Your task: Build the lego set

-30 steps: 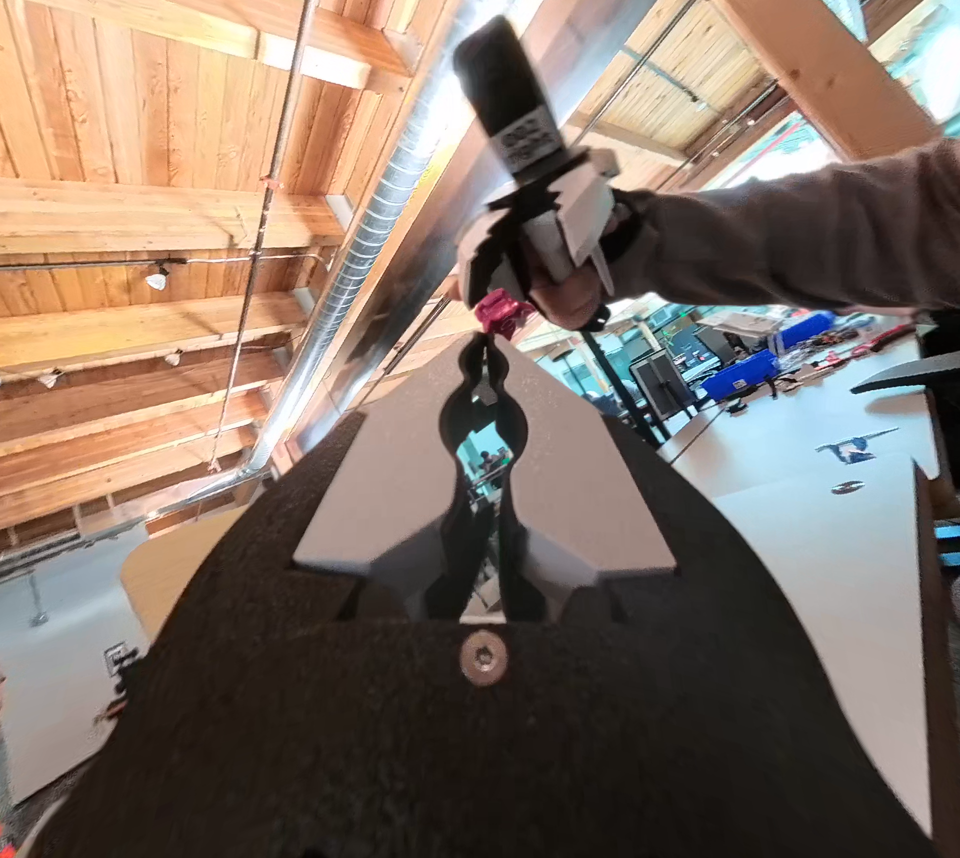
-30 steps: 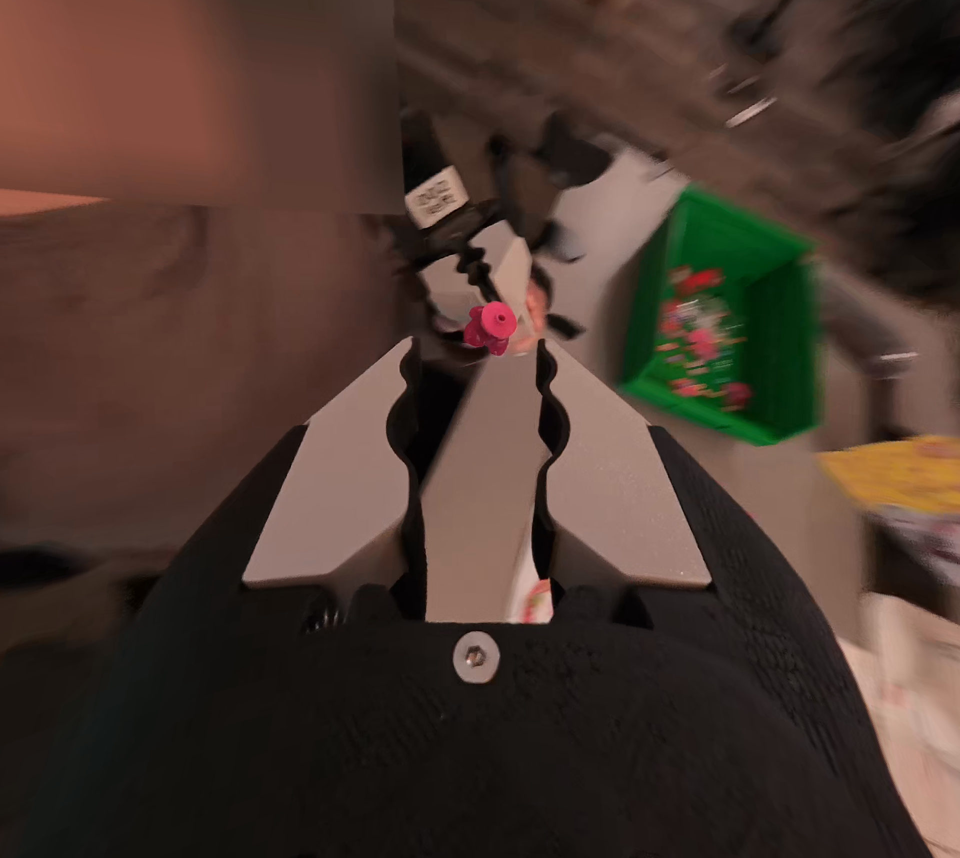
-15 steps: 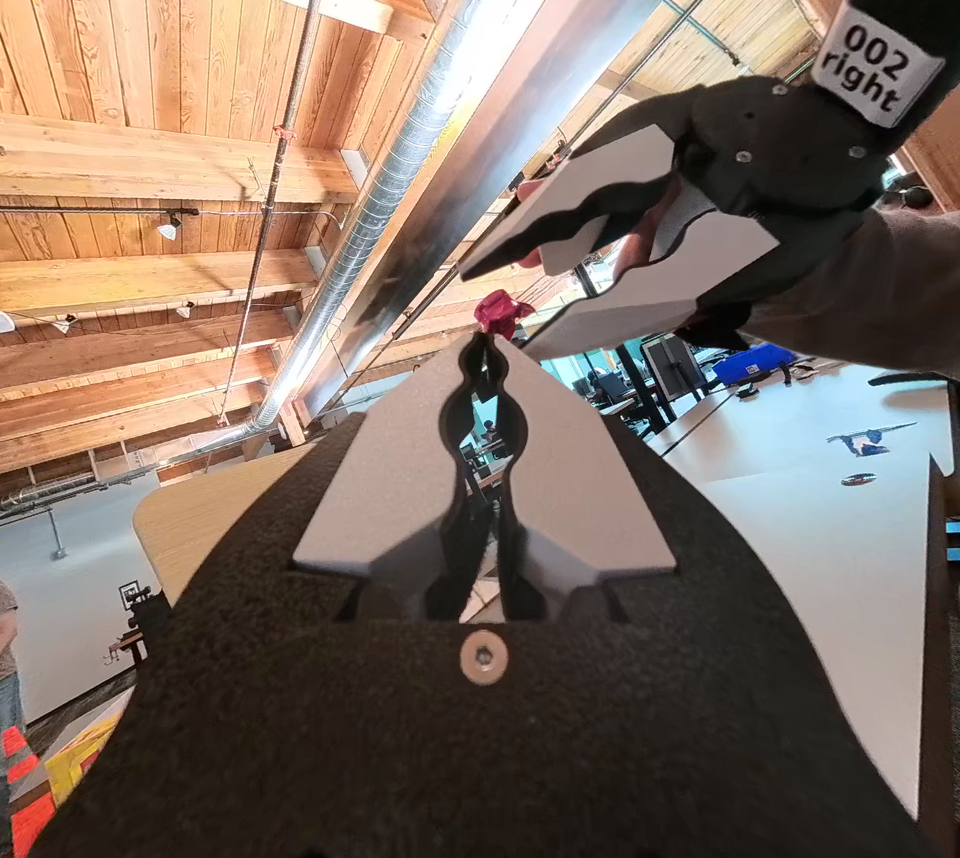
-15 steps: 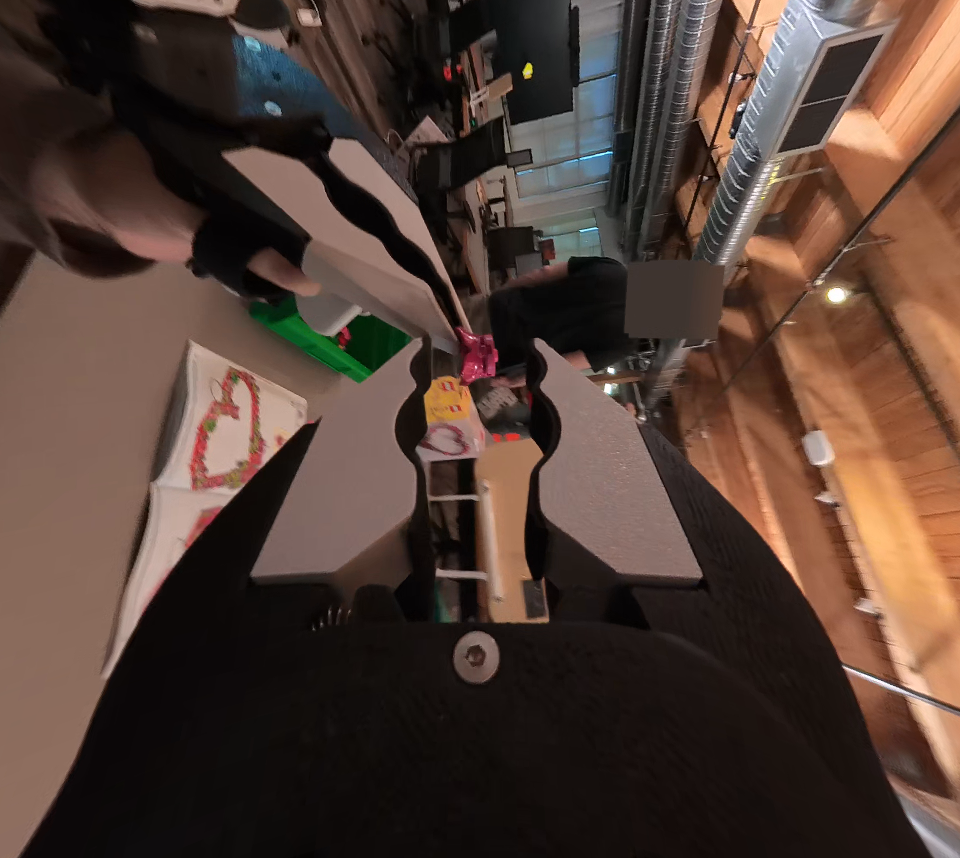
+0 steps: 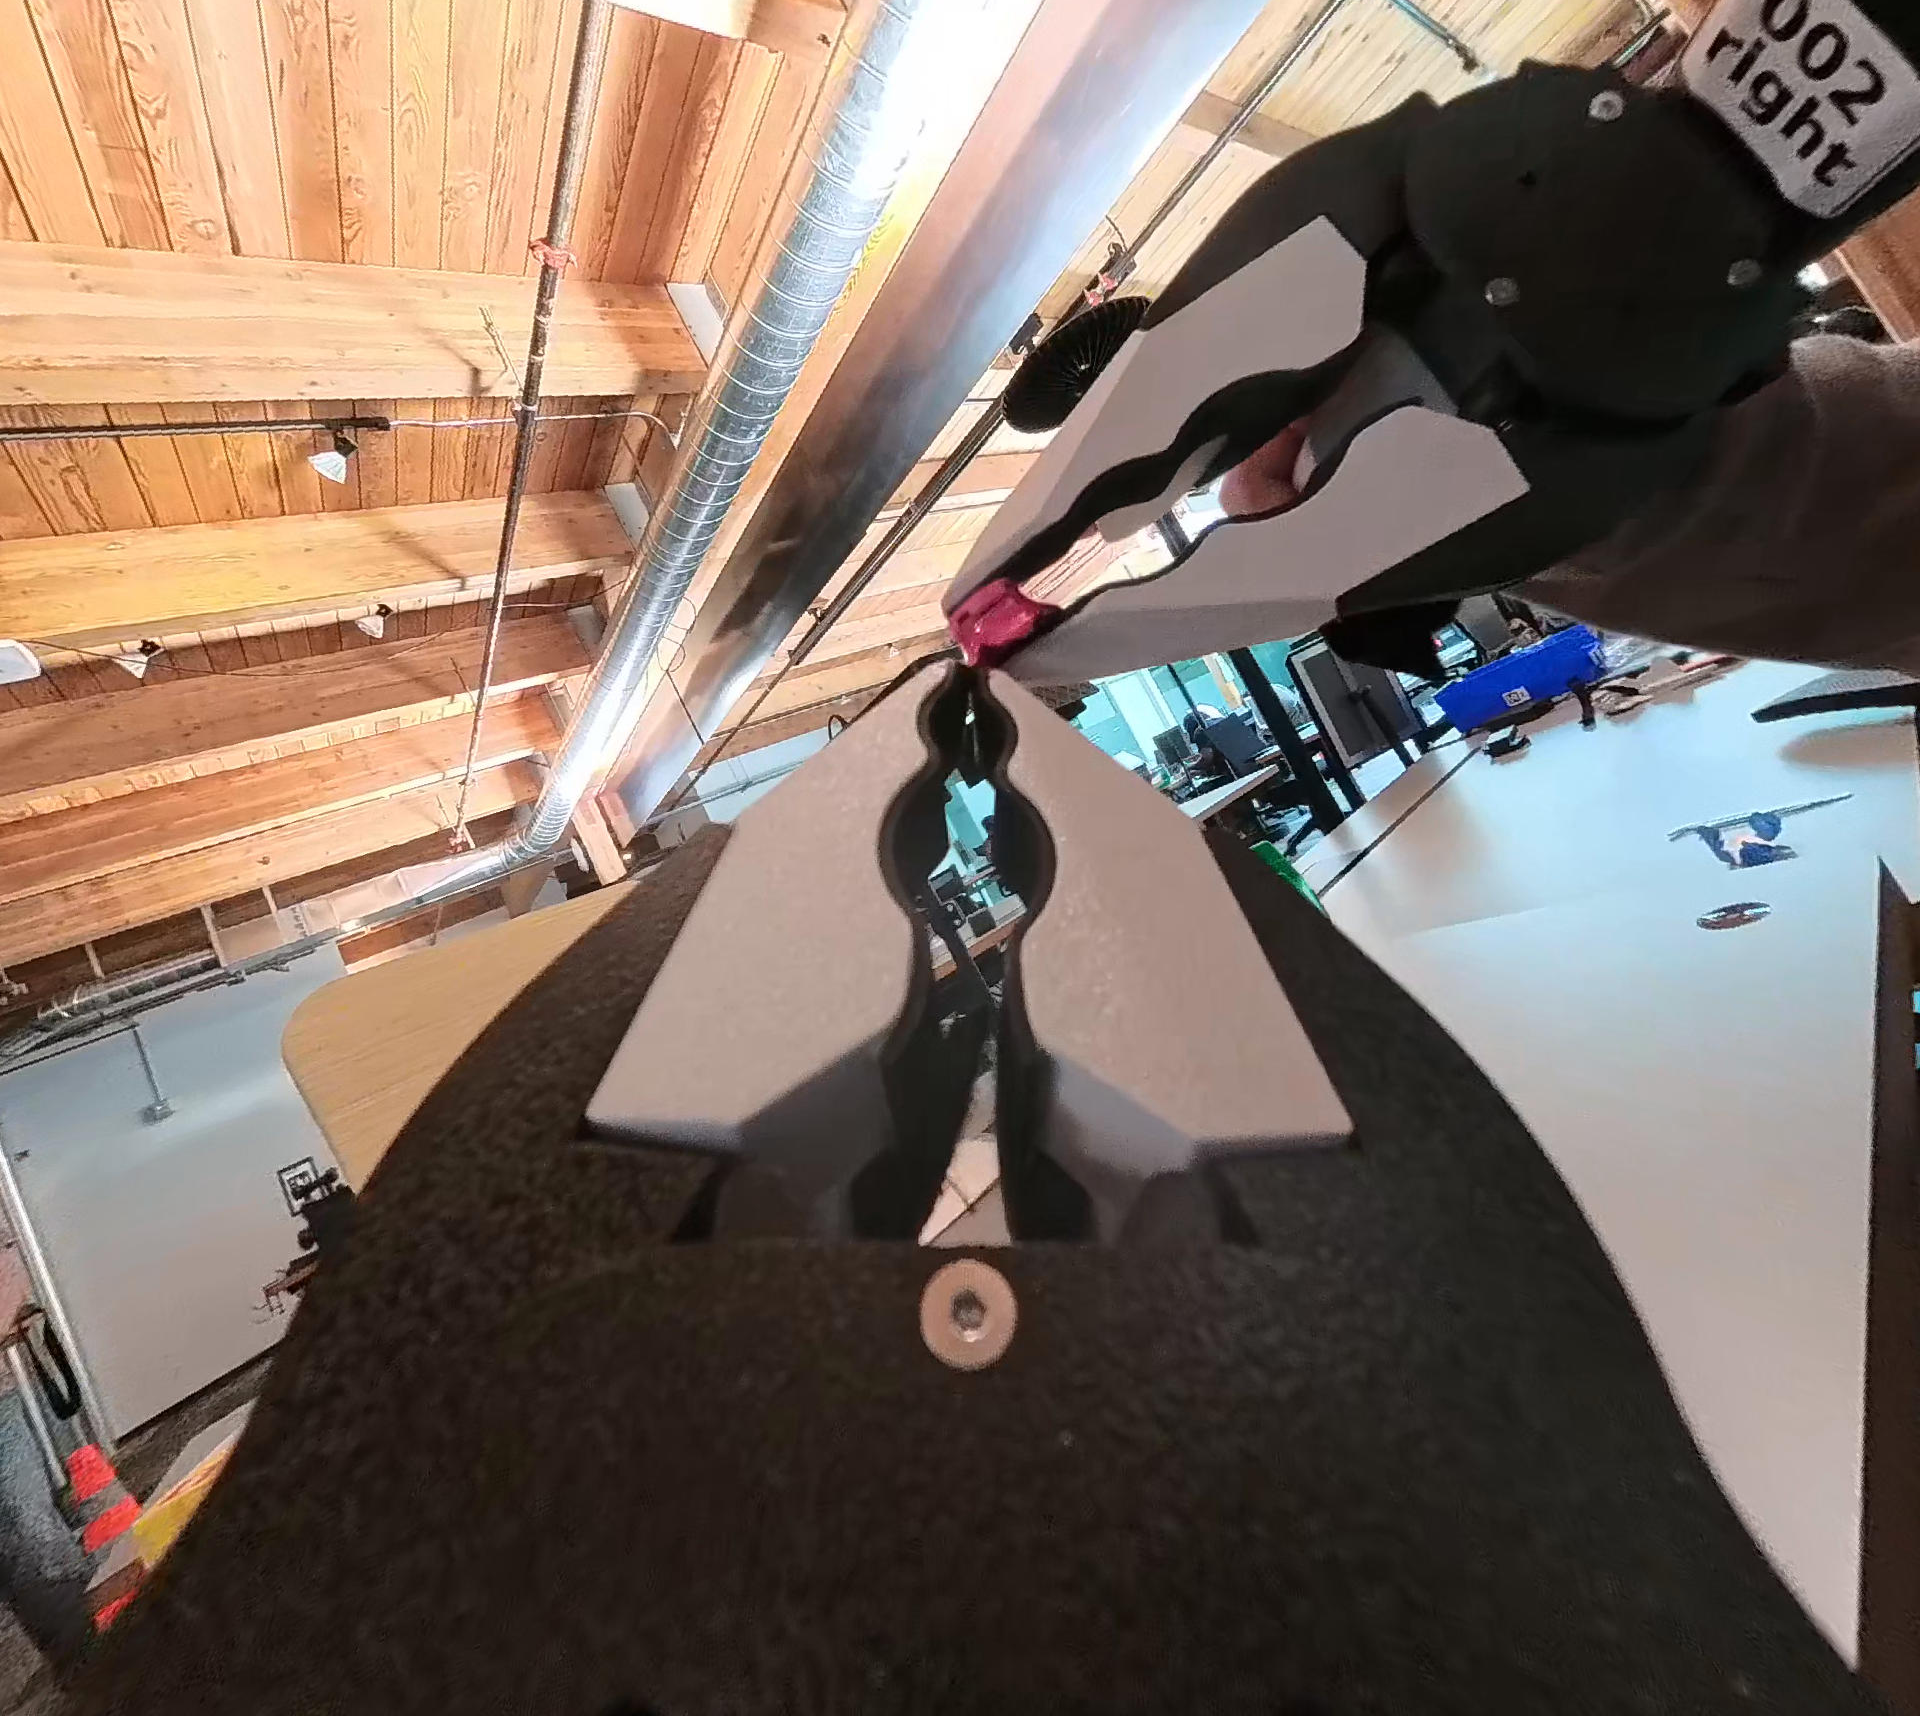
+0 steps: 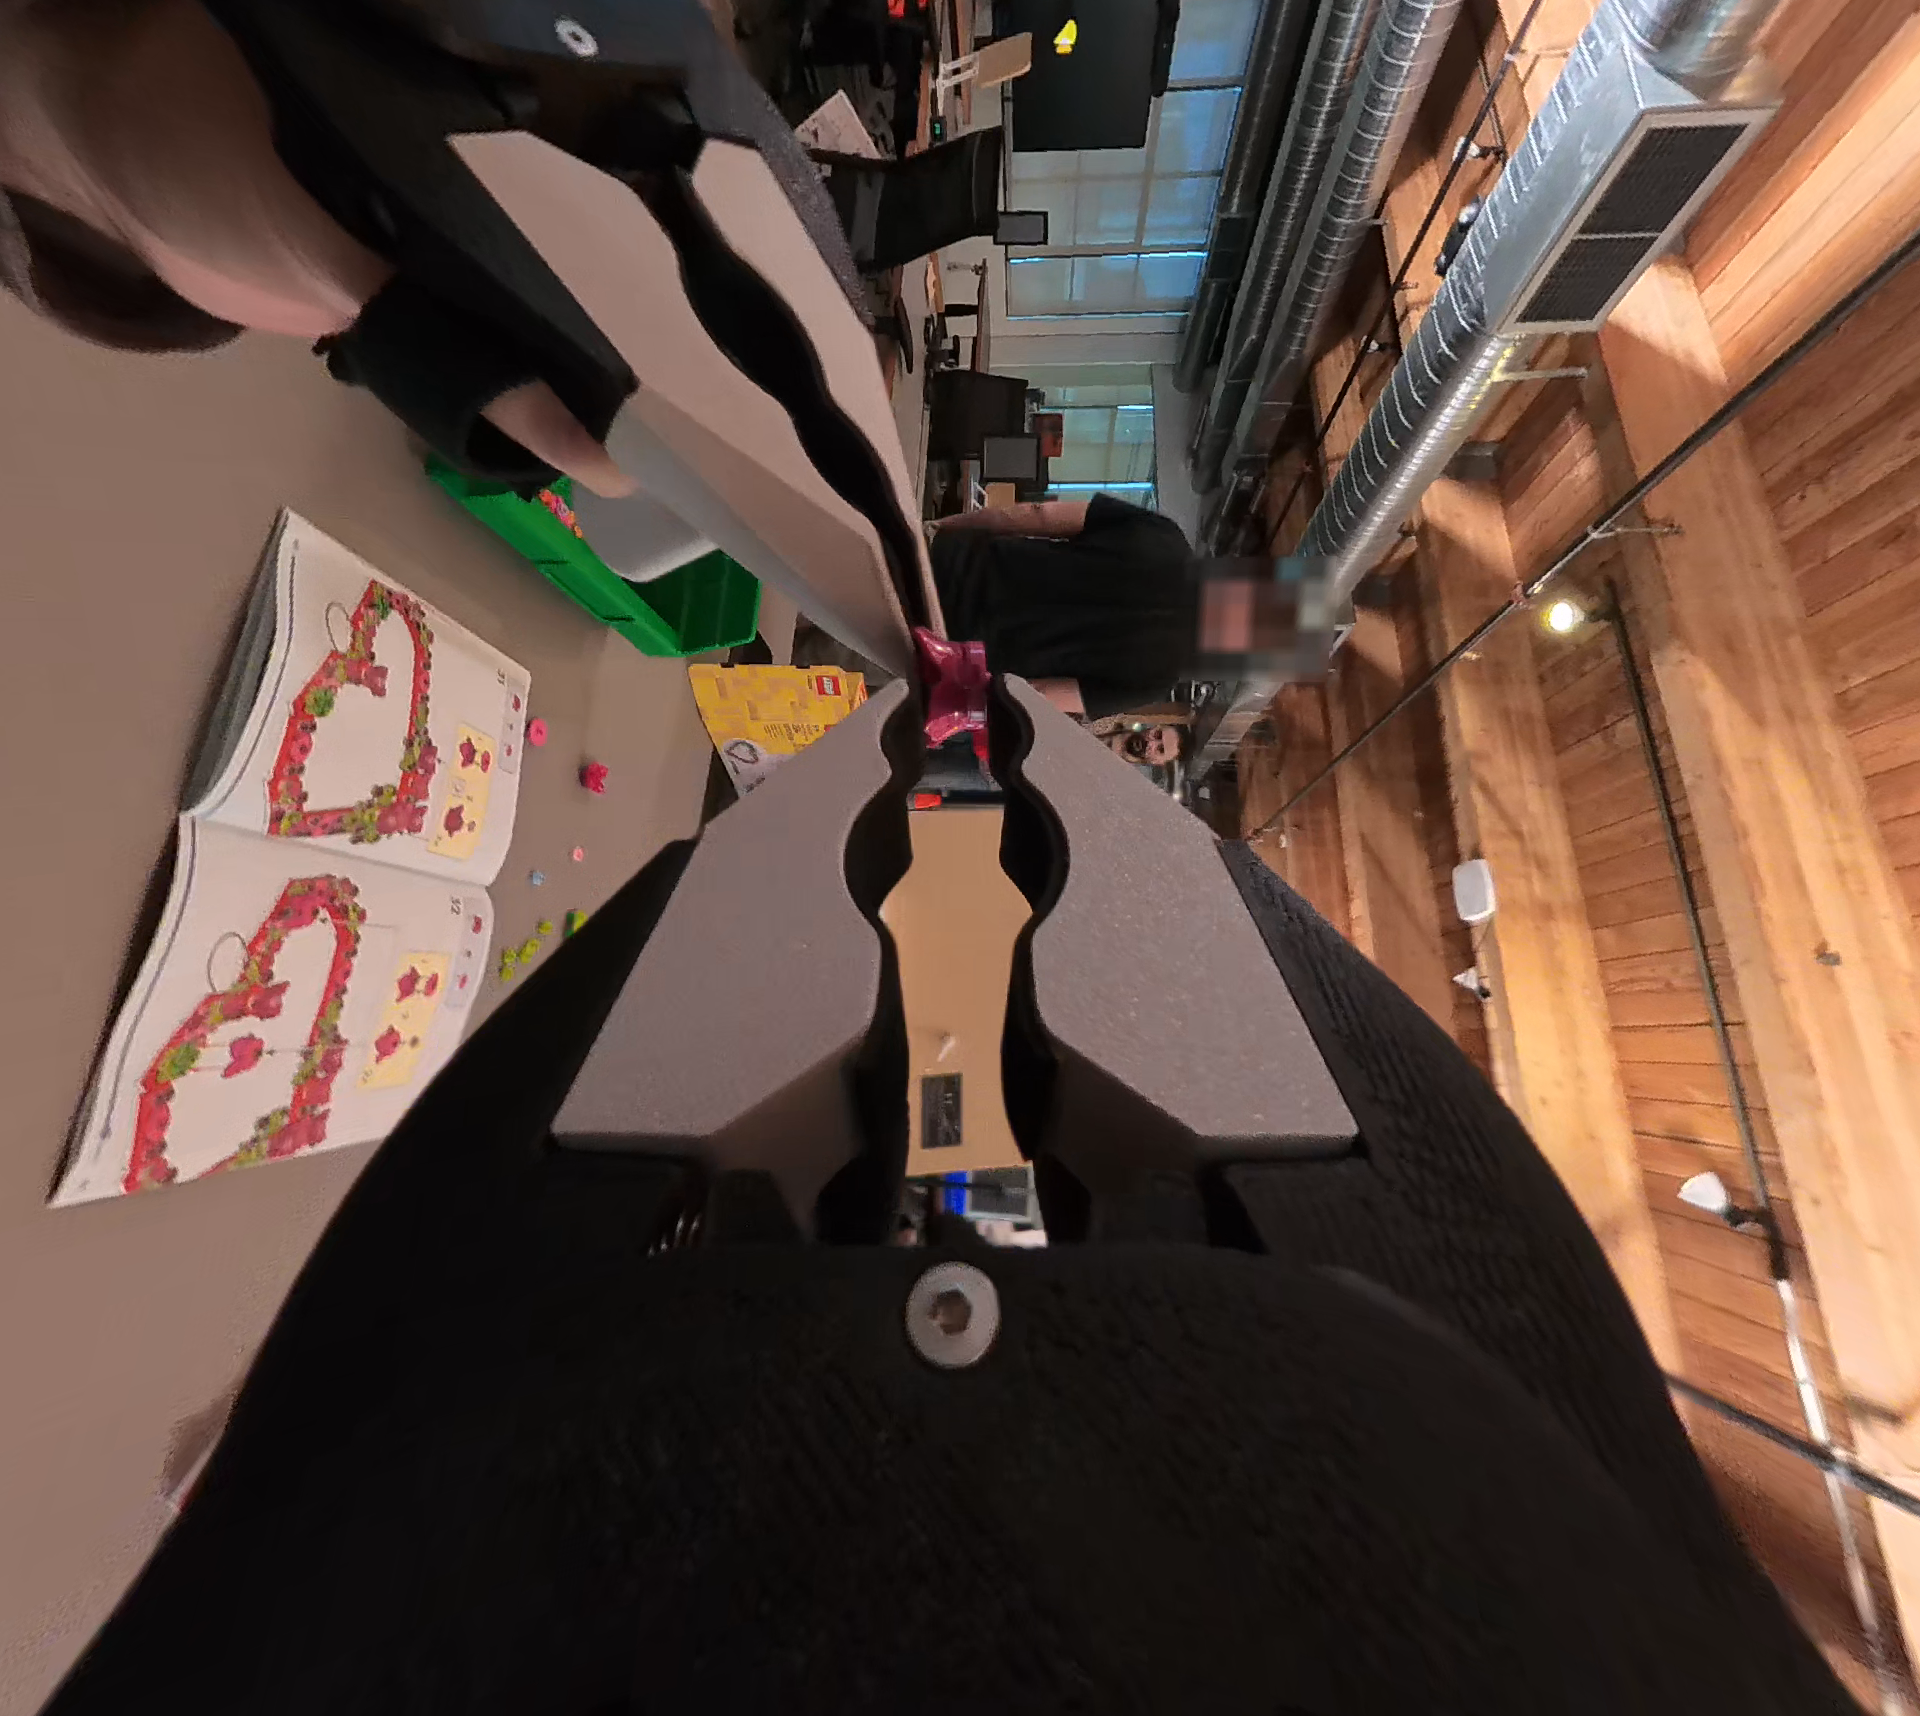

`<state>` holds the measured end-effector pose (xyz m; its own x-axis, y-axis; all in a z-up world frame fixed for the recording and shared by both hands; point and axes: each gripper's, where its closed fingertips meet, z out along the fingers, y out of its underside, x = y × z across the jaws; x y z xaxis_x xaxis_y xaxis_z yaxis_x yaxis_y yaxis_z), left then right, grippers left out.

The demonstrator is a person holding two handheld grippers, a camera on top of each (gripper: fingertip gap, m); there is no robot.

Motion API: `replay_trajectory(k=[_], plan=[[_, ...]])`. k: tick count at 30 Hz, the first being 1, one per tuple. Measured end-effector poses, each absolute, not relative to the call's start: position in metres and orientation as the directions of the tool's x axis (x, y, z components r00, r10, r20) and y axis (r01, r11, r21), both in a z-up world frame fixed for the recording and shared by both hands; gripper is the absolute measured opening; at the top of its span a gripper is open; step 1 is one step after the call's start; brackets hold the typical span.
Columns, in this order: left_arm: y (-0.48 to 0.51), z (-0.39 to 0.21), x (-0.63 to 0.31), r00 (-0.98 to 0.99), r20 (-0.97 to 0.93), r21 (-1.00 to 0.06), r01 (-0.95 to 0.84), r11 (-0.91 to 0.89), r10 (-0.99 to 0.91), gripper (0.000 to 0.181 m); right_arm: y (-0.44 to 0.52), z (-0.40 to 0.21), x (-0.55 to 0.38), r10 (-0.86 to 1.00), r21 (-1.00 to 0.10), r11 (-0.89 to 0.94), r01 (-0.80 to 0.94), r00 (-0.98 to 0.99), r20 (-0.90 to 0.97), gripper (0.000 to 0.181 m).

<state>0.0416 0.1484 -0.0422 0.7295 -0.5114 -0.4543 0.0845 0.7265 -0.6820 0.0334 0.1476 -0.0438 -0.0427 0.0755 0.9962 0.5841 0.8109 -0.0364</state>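
A small magenta lego piece is held up in the air between the two grippers. My left gripper is shut, with the piece sitting right at its tips. My right gripper comes in from the upper right of the left wrist view and its fingertips are closed on the same piece. In the right wrist view the left gripper reaches in from the upper left and its tips touch the piece. How much of the piece sits inside the left tips is hidden.
Below on the grey table lie an open instruction booklet, a green bin, a yellow box and several loose small pieces. A person in a black shirt stands beyond. A white table is at the right. Left and right tips are no more than a few centimetres apart.
The right gripper, open half a second ago, has come closer and closed its tips on the magenta piece at the left gripper's tips. The left gripper has stayed shut.
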Motion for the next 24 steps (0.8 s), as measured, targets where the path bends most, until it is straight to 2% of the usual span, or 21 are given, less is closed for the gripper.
replay_trajectory(k=[5, 10, 15, 17, 18, 24], plan=[[0.153, -0.049, 0.048, 0.725, -0.488, -0.689, 0.022, 0.725, -0.486, 0.0, 0.151, -0.049, 0.039, 0.0, 0.09, 0.797, 0.597, -0.148, 0.989, 0.009], [0.157, -0.054, 0.053, 0.715, -0.494, -0.702, 0.008, 0.712, -0.495, 0.0, 0.155, -0.055, 0.044, 0.036, 0.086, 0.782, 0.617, -0.182, 0.983, 0.009], [0.164, -0.057, 0.052, 0.721, -0.465, -0.731, 0.015, 0.682, -0.514, 0.0, 0.162, -0.06, 0.045, 0.169, -0.099, 0.792, 0.603, -0.061, 0.984, 0.015], [0.168, -0.059, 0.049, 0.73, -0.452, -0.739, 0.016, 0.674, -0.512, 0.0, 0.168, -0.067, 0.047, 0.233, -0.175, 0.778, 0.604, -0.018, 0.972, 0.043], [0.171, -0.06, 0.047, 0.737, -0.447, -0.742, 0.012, 0.67, -0.507, 0.0, 0.172, -0.066, 0.049, 0.24, -0.203, 0.775, 0.599, 0.019, 0.971, 0.049], [0.198, -0.074, 0.032, 0.787, -0.376, -0.785, 0.009, 0.619, -0.488, 0.0, 0.21, -0.057, 0.091, 0.234, -0.395, 0.792, 0.465, 0.366, 0.901, 0.049]])
